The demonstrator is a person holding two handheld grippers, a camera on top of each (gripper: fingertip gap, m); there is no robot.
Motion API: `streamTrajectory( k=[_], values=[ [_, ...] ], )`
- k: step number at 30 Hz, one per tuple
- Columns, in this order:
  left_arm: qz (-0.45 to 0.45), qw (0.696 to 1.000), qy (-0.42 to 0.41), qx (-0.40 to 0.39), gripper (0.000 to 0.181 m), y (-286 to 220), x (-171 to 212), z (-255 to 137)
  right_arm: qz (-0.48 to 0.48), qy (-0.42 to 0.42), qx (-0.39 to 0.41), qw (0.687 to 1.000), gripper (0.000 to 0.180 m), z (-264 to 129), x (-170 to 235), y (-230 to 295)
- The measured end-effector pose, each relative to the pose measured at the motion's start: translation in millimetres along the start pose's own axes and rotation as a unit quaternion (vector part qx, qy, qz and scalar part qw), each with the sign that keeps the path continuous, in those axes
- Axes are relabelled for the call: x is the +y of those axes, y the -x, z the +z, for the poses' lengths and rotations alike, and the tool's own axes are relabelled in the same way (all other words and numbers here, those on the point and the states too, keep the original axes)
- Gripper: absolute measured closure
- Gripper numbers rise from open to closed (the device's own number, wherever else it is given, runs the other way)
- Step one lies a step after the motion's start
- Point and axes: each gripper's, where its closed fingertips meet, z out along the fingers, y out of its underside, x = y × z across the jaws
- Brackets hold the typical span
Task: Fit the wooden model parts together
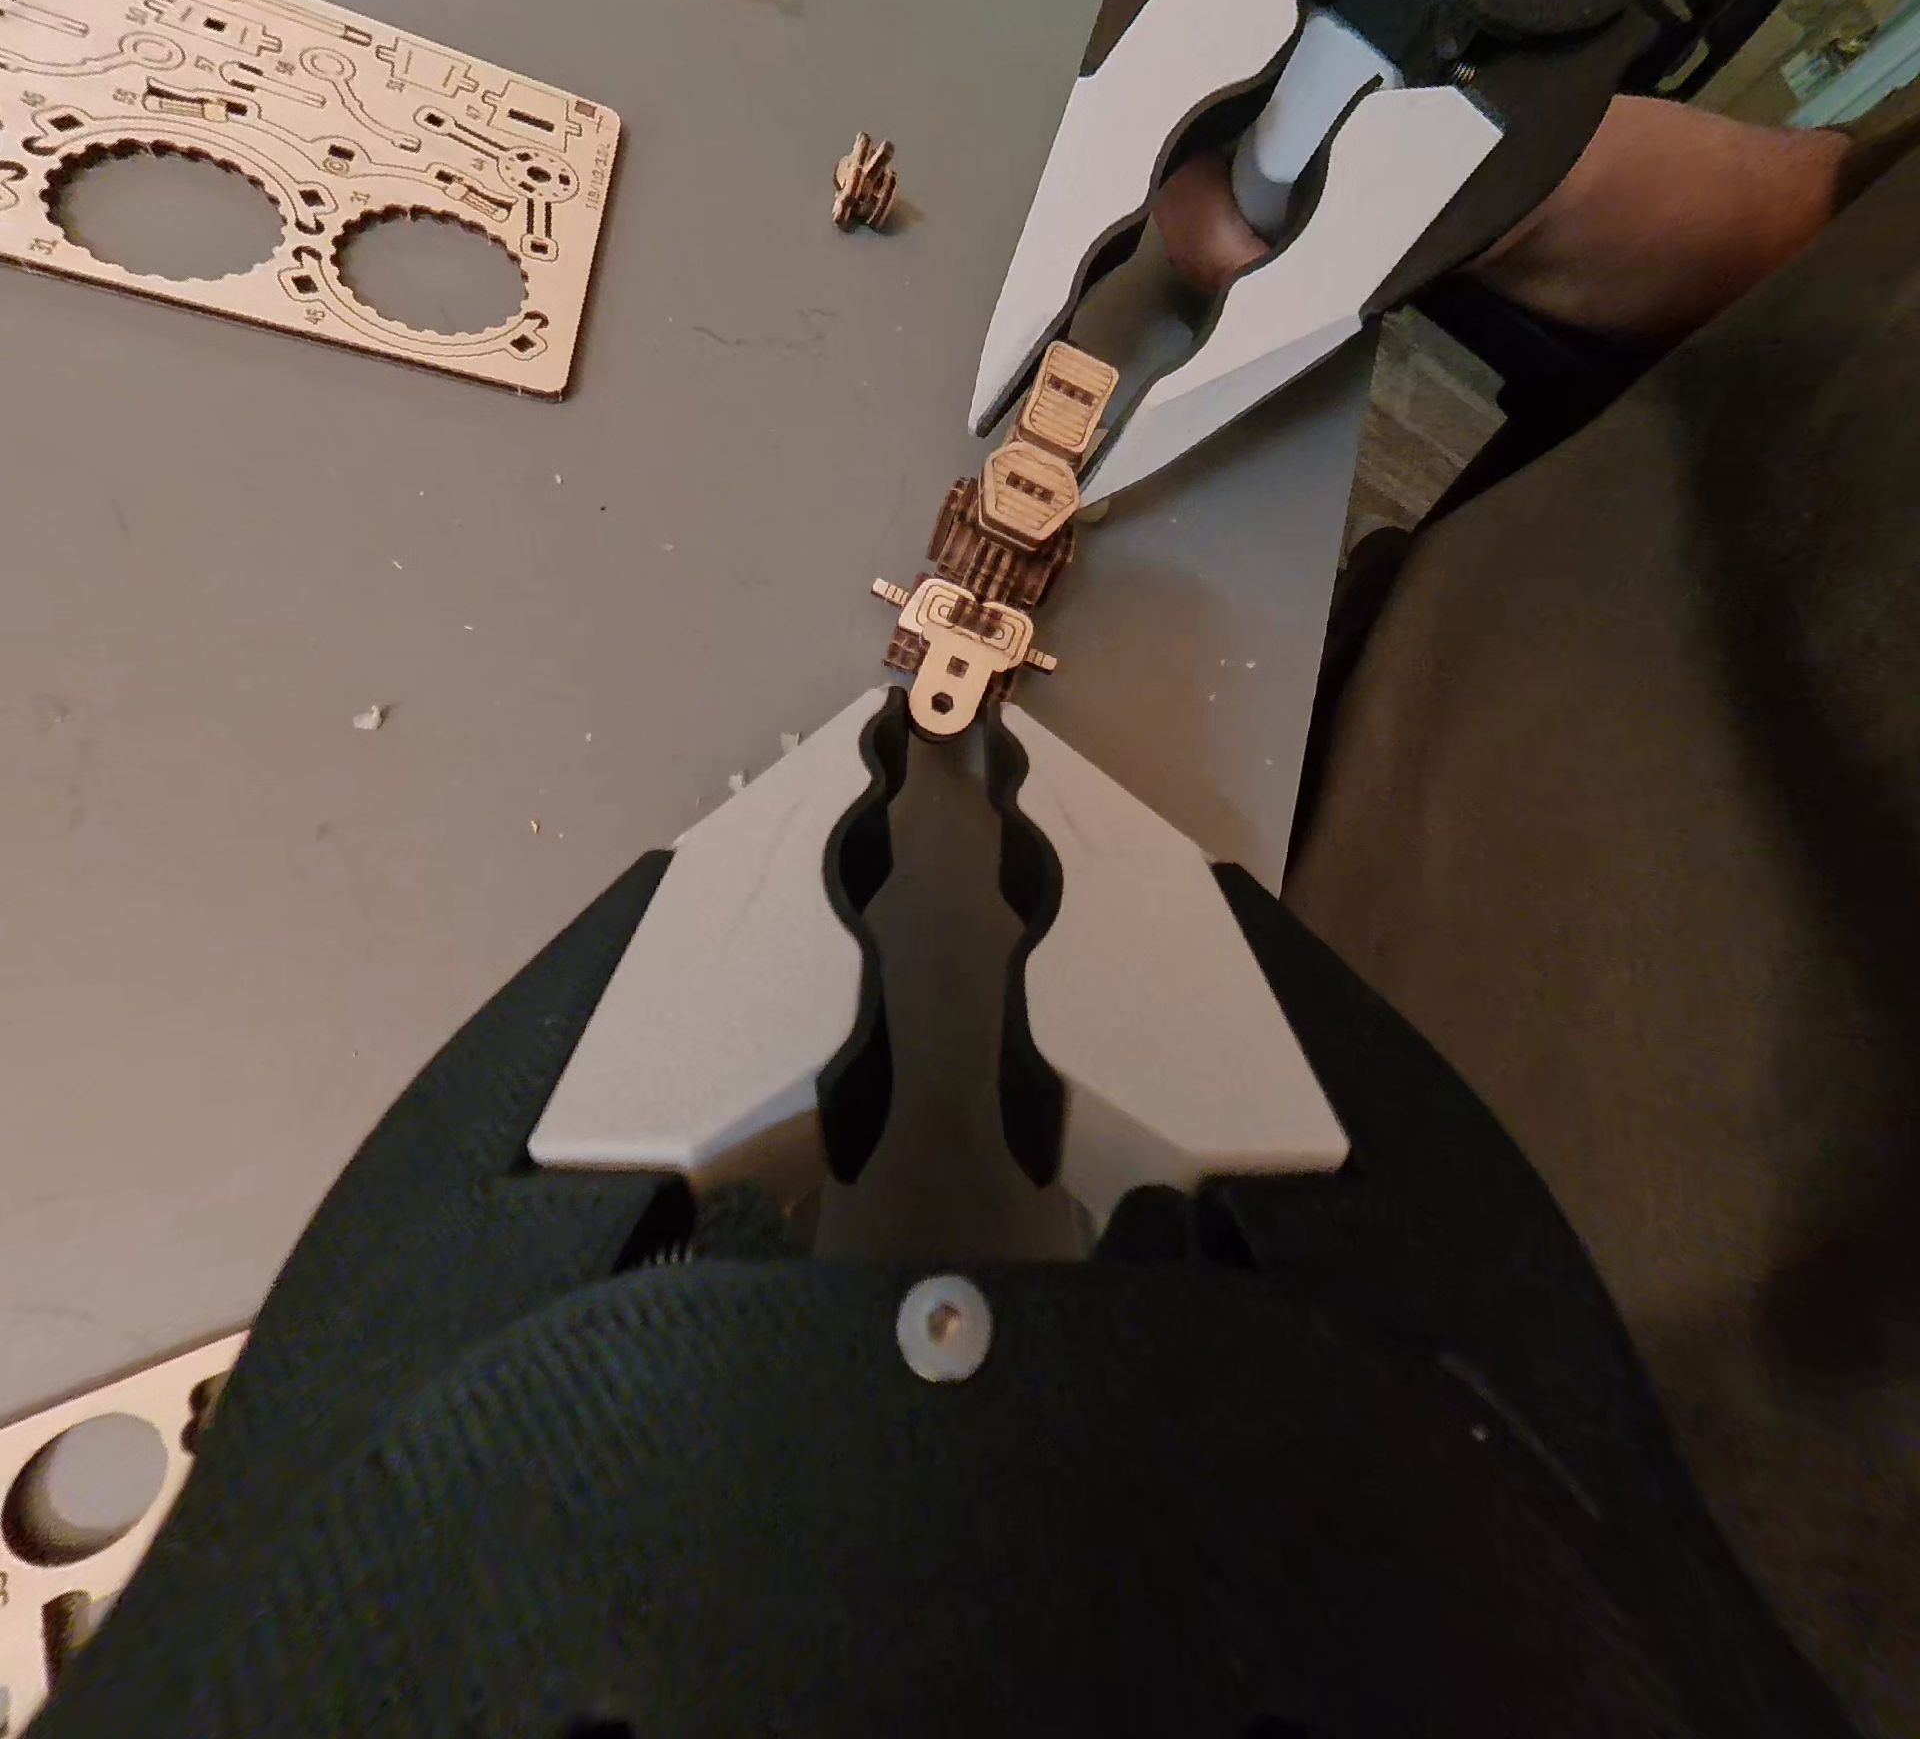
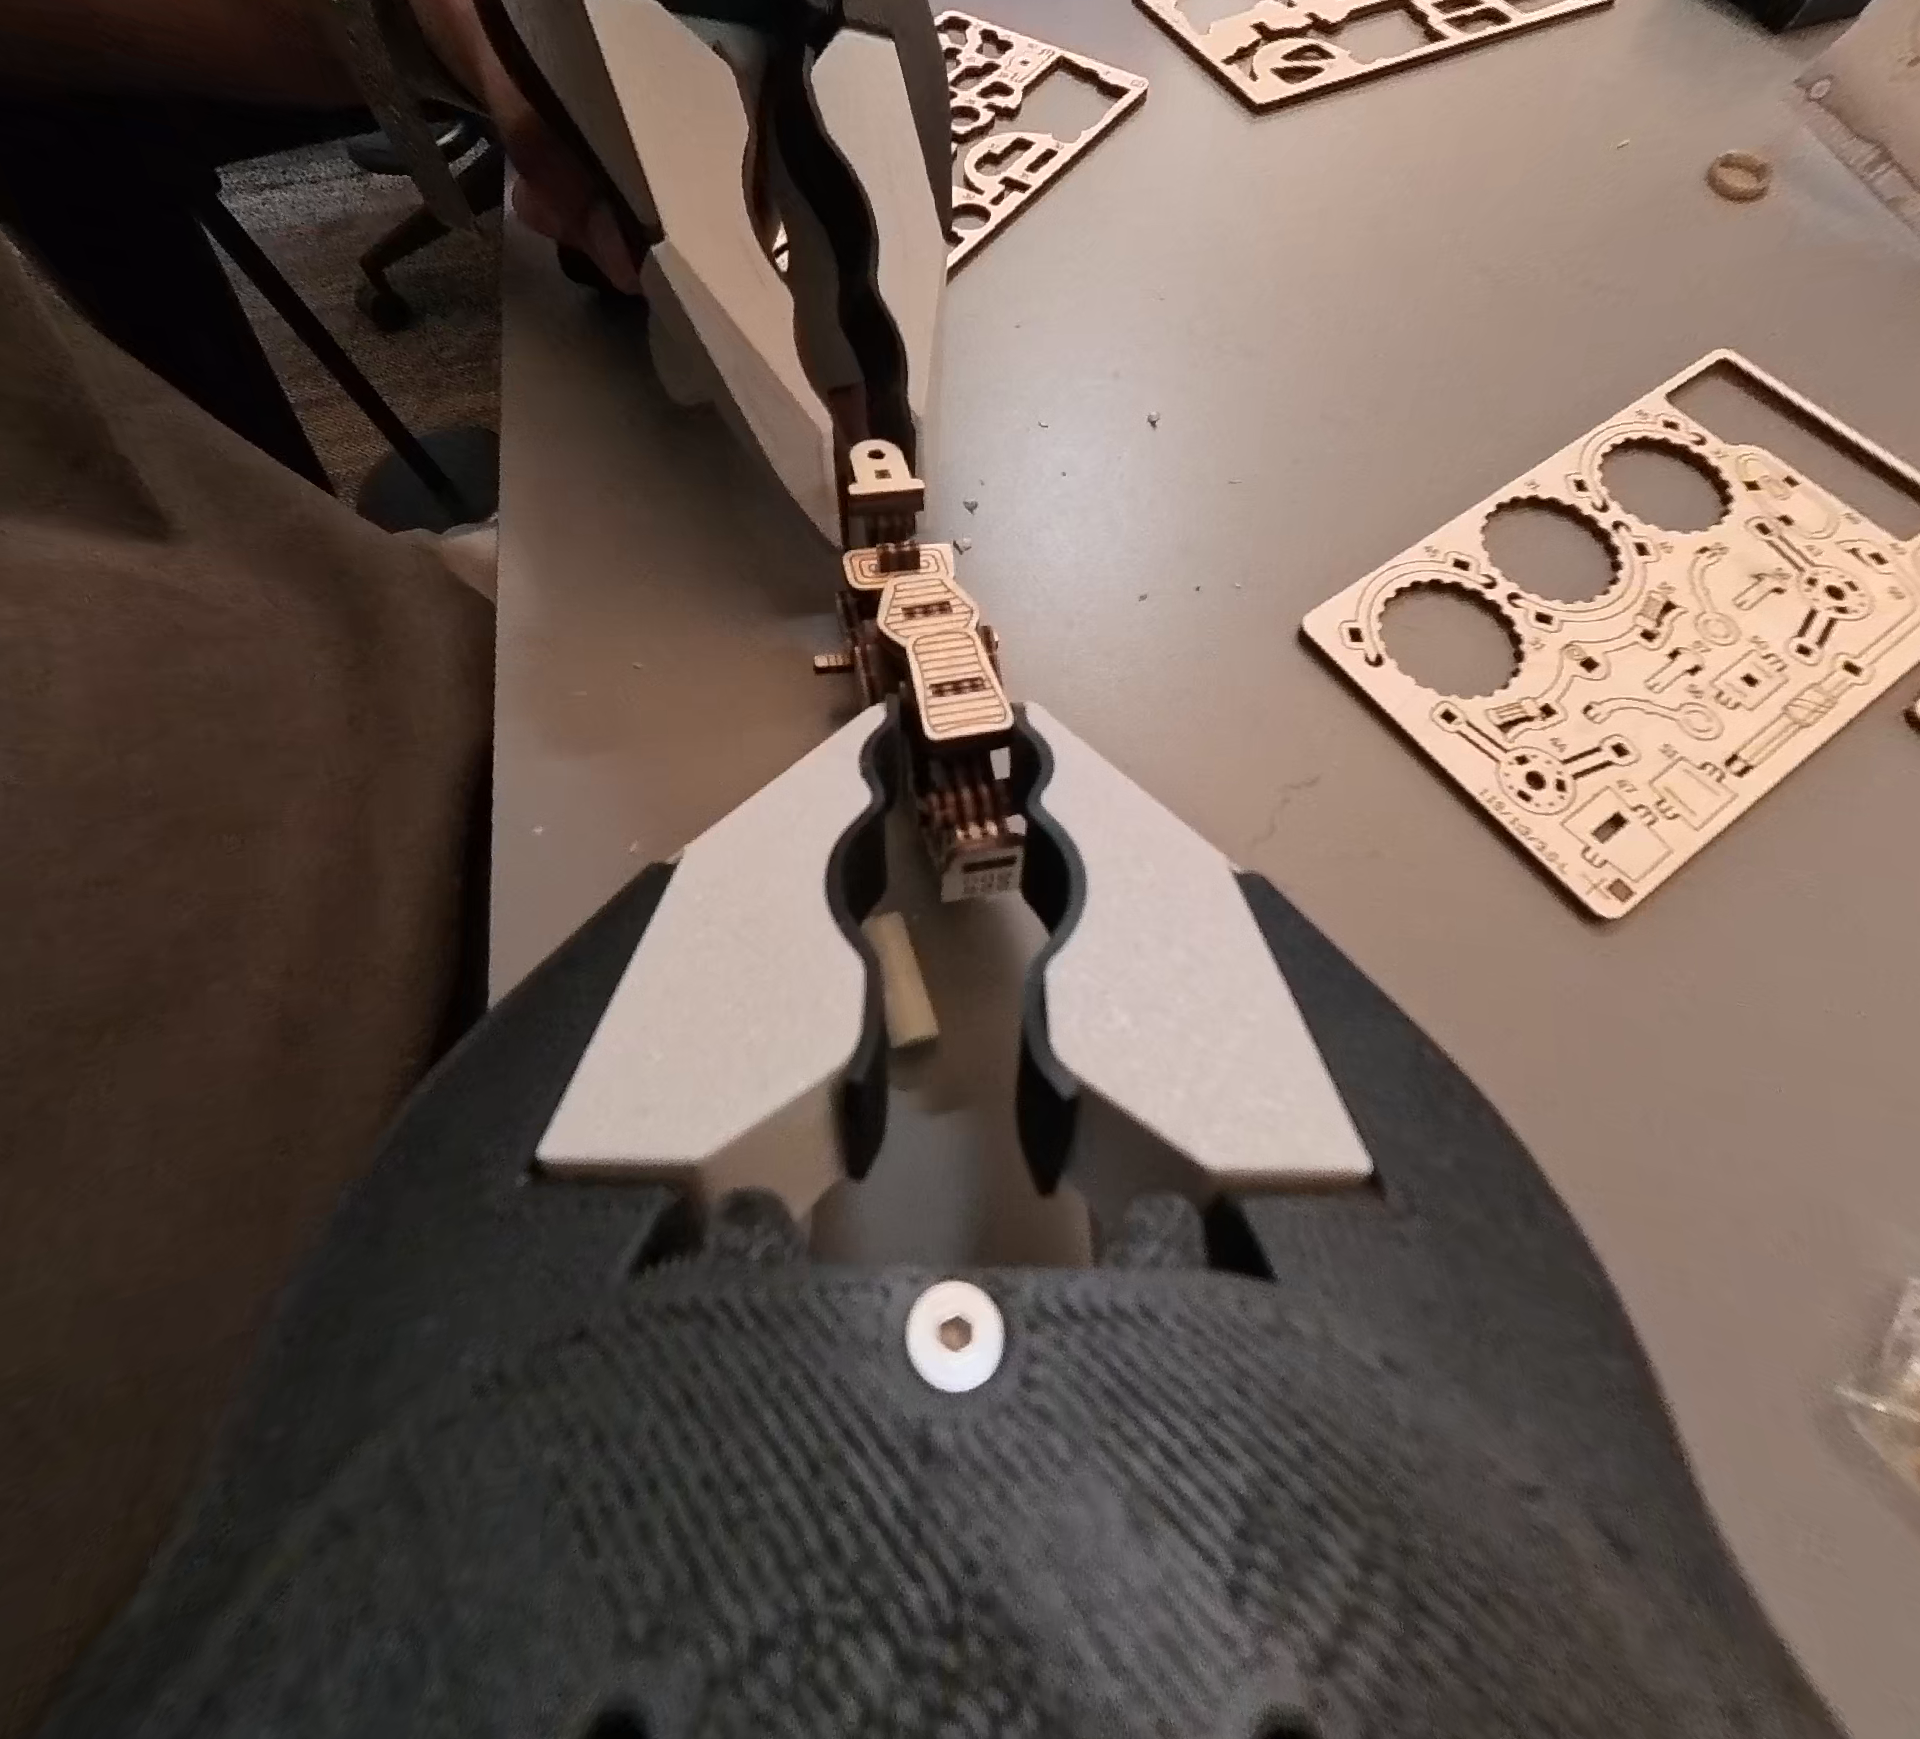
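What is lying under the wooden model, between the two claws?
Below the wooden model only bare grey table with small wood crumbs shows. A pale peg lies between the right claw fingers. Directly beneath the model is hidden.

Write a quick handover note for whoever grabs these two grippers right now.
Left gripper: shut on the tab end of the wooden model.
Right gripper: shut on the model's opposite end, so both hold it above the grey table near its edge.
Done: a multi-part assembly is already joined.
Left: a small wooden sub-assembly lies loose on the table; the part sheet still holds unpunched pieces. A small pale cylinder lies below the right gripper.
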Motion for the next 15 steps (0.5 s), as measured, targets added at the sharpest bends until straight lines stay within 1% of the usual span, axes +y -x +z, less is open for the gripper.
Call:
streamTrajectory(
  k=[15],
  values=[
    [-0.034, 0.999, 0.014, 0.017, 0.166, 1.1, 3.6, 3.2, 0.004, -0.001, 0.002, 1.0, 0.162, -0.3, 0.0, 1.9]
  ],
)
